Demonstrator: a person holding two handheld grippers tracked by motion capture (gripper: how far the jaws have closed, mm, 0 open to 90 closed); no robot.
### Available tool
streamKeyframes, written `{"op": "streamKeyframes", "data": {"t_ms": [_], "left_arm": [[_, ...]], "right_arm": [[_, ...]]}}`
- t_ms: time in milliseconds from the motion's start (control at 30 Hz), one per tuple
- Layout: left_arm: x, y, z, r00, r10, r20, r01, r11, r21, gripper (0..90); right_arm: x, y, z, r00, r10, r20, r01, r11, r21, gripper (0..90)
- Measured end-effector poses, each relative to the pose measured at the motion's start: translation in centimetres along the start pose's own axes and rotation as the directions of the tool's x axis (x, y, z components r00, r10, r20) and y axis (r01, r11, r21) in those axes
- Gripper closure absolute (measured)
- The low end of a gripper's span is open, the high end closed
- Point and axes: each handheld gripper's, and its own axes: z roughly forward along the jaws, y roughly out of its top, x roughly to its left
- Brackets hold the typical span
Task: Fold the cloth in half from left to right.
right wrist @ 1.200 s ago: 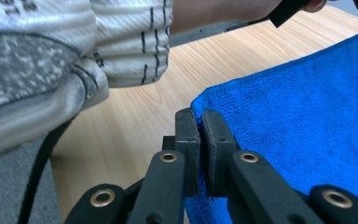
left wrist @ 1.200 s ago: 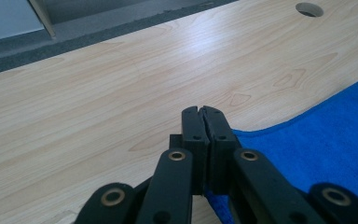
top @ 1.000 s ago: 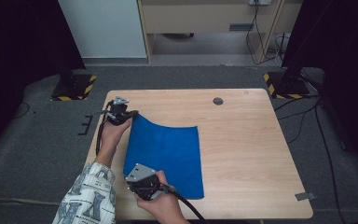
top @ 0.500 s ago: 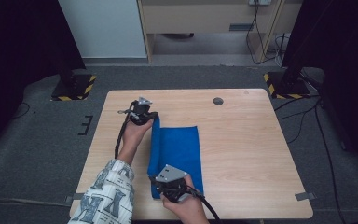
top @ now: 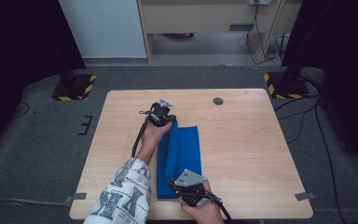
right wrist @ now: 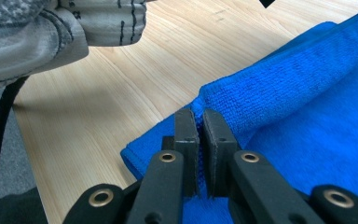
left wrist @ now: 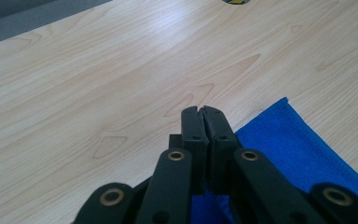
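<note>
Blue microfibre cloth (top: 181, 158) lies on the pale wooden table (top: 256, 154), a little left of centre, running from the near edge towards the middle. It is being folded lengthwise: its left edge is lifted and carried over to the right, so a soft roll runs along the strip.

At the far end, the left hand-held gripper (top: 164, 122) has its jaws pressed together on that corner; in the left gripper view the jaws (left wrist: 204, 126) meet with blue fabric showing beneath them. At the near end, the right hand-held gripper (top: 186, 186) is likewise pinching the cloth; the right gripper view shows its jaws (right wrist: 200, 126) almost closed on the rolled edge (right wrist: 279, 84), with the flat lower layer spreading to the right. A patterned sleeve (top: 121, 196) comes in from the near side.

To do this step well, both hands should probably travel together at the same pace and height, keeping the held edge taut between them so it stays straight. Lay it down so that it lines up with the right edge of the lower layer, rather than short or skewed. Lower both corners to the table before letting go, and release only once the fold lies flat. A slack middle could leave a ridge or wrinkle.
</note>
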Motion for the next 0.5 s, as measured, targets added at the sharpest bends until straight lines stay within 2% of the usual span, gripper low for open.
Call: {"op": "streamKeyframes", "data": {"t_ms": [267, 400, 500], "left_arm": [[-0.4, 0.2, 0.3, 1.0000, 0.003, 0.008, -0.003, 1.0000, -0.002, 87.8], [-0.8, 0.4, 0.2, 0.9994, -0.010, 0.033, 0.010, 0.9998, -0.020, 87.8], [-1.1, 0.6, 0.2, 0.9994, -0.003, 0.036, 0.004, 0.9997, -0.024, 87.8]], "right_arm": [[-0.6, -0.3, -0.8, 0.9998, 0.001, 0.020, -0.001, 1.000, -0.005, 85.2], [-0.6, -0.3, -1.2, 0.9997, -0.001, 0.025, 0.001, 1.000, -0.005, 84.8], [-0.6, -0.4, -1.6, 0.9995, -0.007, 0.030, 0.007, 1.000, -0.001, 84.7]]}}
